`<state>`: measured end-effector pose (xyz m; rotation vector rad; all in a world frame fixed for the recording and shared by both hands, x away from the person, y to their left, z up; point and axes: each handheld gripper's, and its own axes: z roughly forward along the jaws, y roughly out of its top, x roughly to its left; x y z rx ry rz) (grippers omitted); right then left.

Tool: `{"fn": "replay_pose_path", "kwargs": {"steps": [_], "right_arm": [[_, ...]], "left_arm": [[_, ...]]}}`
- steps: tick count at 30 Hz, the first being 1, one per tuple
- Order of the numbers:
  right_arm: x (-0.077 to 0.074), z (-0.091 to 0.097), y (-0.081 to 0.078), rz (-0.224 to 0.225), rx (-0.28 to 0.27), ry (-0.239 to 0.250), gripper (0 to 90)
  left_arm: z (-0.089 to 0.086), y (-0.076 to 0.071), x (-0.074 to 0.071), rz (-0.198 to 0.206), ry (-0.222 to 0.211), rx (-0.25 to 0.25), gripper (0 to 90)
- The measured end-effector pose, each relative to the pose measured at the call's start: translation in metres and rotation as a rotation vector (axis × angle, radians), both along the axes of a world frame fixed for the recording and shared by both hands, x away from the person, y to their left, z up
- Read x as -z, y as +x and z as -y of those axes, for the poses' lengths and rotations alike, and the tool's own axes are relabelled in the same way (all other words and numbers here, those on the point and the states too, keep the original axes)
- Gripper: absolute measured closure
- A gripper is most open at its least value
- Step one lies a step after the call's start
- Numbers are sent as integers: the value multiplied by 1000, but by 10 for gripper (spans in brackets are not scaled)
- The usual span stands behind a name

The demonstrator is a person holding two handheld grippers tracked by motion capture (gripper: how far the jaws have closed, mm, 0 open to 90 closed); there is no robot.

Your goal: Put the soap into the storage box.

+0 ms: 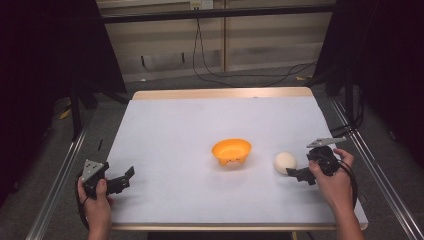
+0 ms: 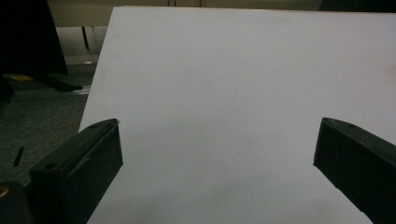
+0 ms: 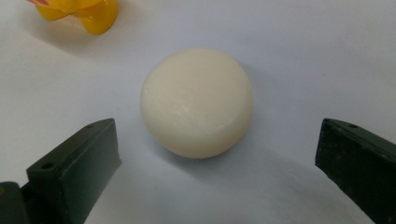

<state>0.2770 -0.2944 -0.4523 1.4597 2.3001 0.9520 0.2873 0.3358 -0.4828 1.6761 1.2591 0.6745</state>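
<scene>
Right gripper (image 3: 217, 154) is spread wide just short of the puck (image 3: 197, 102), lying on the table (image 1: 170, 130) right of the bowl (image 1: 231, 151); jaws should be pushed past its widest part before closing; left gripper (image 2: 215, 154) held agape, empty.
</scene>
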Motion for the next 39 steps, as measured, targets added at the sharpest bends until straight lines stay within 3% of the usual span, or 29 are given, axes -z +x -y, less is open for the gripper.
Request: {"fn": "replay_pose_path", "kwargs": {"steps": [5,16,29,33,39], "right_arm": [[3,-8,5,-24,-20,19,0],[4,-20,16,-27,19,24,16],[11,-31,24,-41,72,-21,186],[15,-34,23,-50,72,-55,217],[17,-34,24,-58,80,-41,239]], "left_arm": [[0,0,0,-1,-1,0,11],[0,0,0,-2,-3,0,11],[-1,0,0,-3,-11,3,10],[-1,0,0,-2,-10,3,10],[0,0,0,-1,-13,4,10]]}}
